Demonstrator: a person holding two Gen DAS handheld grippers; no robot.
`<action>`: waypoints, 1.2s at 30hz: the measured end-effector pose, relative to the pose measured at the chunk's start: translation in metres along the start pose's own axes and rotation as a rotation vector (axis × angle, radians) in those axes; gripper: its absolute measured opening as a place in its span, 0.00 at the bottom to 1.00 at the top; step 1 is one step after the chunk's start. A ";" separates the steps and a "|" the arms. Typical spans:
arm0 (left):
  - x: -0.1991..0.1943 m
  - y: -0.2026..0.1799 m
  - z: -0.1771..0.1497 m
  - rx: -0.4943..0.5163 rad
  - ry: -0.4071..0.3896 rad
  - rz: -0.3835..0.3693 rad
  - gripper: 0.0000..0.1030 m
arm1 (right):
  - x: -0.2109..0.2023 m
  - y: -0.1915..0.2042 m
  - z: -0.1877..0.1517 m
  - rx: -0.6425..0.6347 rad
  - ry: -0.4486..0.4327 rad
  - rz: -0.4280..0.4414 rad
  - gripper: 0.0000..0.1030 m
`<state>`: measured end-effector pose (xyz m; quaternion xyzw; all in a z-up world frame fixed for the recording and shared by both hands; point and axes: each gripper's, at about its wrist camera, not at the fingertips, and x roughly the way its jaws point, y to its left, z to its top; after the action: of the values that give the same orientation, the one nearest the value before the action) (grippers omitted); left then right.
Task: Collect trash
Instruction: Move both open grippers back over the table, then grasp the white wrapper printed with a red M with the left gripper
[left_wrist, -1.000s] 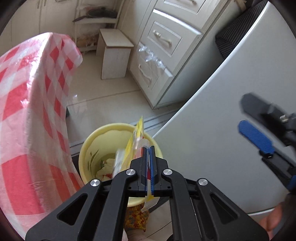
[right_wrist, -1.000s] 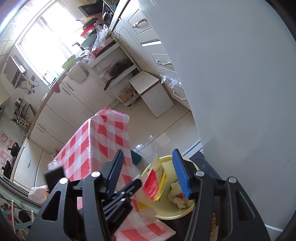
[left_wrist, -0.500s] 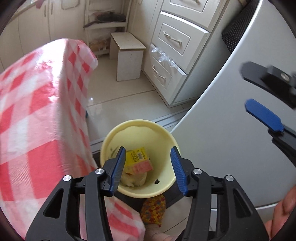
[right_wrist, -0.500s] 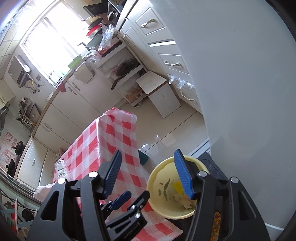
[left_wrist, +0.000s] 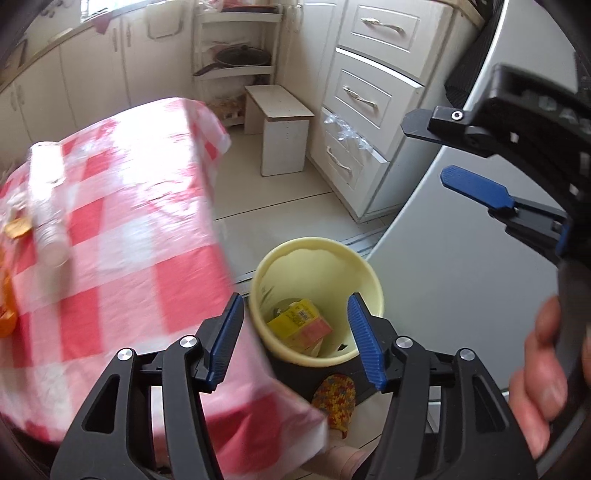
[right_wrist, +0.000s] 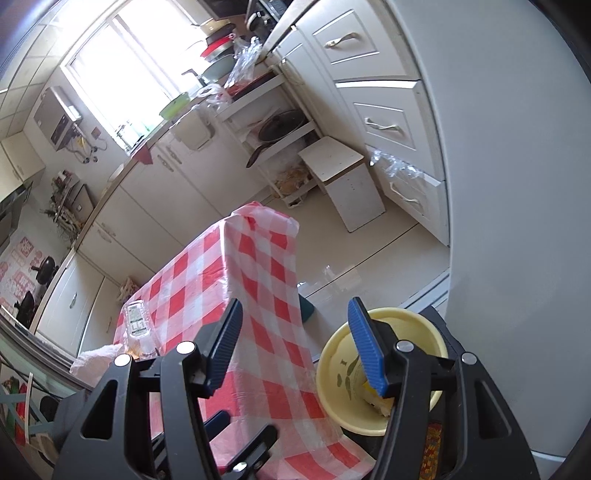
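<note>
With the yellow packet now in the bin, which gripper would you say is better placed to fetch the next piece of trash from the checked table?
Probably left. The left gripper, jaws opening and empty, hangs at the checked table's edge, nearer the clear bottle and orange scraps; the right gripper is open but sits farther off.

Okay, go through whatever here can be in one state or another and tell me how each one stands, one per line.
Left gripper: jaws opening, nothing between them.
Right gripper: jaws open, empty.
Yellow bin: upright, uncovered, trash inside.
Yellow packet: lying inside the bin.
Clear bottle: on the checked tablecloth; upright or lying, cannot tell.
Bottom drawer: slightly ajar, clear plastic caught at its top.
</note>
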<state>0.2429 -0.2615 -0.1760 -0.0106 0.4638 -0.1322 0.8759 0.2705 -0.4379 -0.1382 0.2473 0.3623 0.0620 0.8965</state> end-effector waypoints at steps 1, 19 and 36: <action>-0.007 0.008 -0.005 -0.009 -0.006 0.011 0.57 | 0.002 0.004 -0.001 -0.010 0.006 0.004 0.56; -0.134 0.278 -0.076 -0.714 -0.184 0.235 0.70 | 0.051 0.121 -0.051 -0.259 0.188 0.128 0.59; -0.070 0.366 -0.065 -0.980 -0.146 0.022 0.74 | 0.124 0.239 -0.127 -0.440 0.416 0.244 0.59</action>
<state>0.2337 0.1153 -0.2085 -0.4254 0.4091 0.1116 0.7995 0.2911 -0.1434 -0.1768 0.0712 0.4834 0.2948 0.8212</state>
